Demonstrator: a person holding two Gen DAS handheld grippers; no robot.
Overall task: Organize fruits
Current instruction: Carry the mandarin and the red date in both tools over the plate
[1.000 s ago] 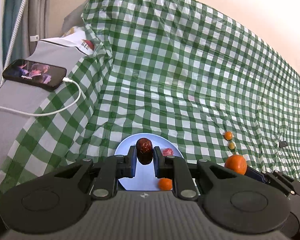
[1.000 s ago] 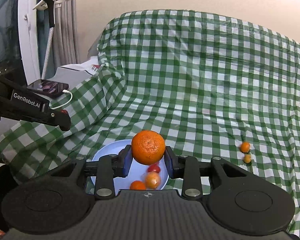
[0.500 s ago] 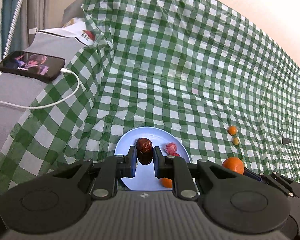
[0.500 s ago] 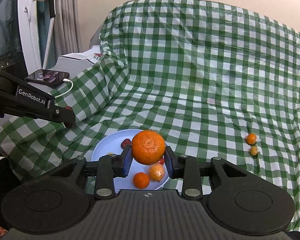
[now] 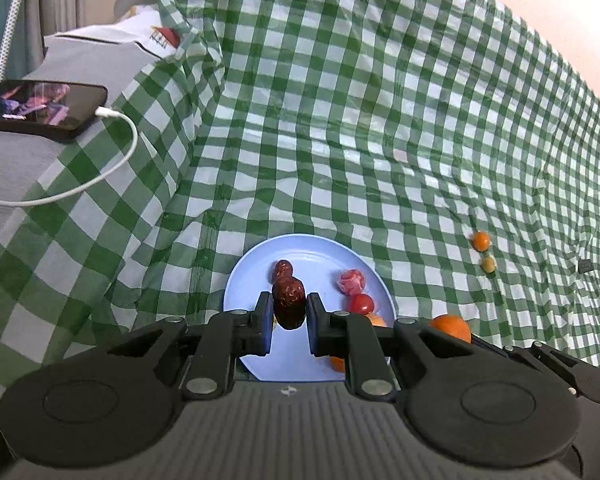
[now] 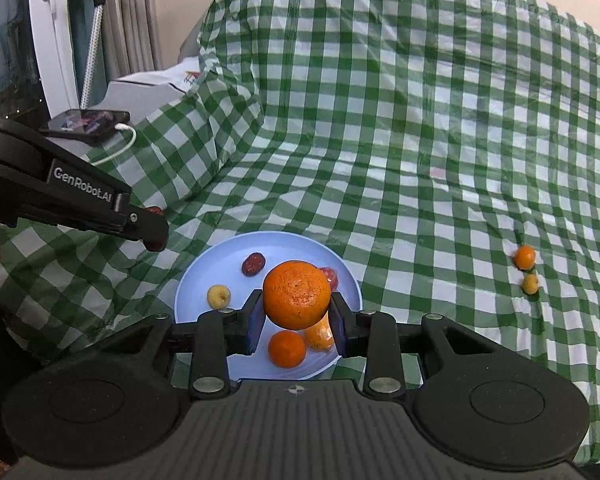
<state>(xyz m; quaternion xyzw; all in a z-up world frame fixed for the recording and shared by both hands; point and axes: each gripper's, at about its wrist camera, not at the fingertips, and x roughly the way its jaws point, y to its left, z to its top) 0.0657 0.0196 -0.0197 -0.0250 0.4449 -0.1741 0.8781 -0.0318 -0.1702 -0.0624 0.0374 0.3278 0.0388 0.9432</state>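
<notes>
- Above the blue plate (image 6: 204, 276), the right tool (image 6: 296, 320) grasps a big orange (image 6: 296, 294) between its two fingers.
- In the left tool (image 5: 288, 320), a dark red date (image 5: 288, 304) is clamped, also over the plate's near part.
- On the plate lie a second date (image 6: 253, 264), a yellow fruit (image 6: 219, 295), a small orange (image 6: 287, 348) and a red tomato (image 5: 361, 303); a pink-red fruit (image 5: 352, 282) lies just beyond the tomato.
- The plate stands on a green checked cloth (image 6: 420, 140).
- Far right on the cloth, well apart from the plate, a tiny orange fruit (image 6: 525, 257) lies just beside a yellowish one (image 6: 530, 283).
- At far left, a phone (image 5: 40, 108) with a white cable (image 5: 112, 168) rests on a grey surface.
</notes>
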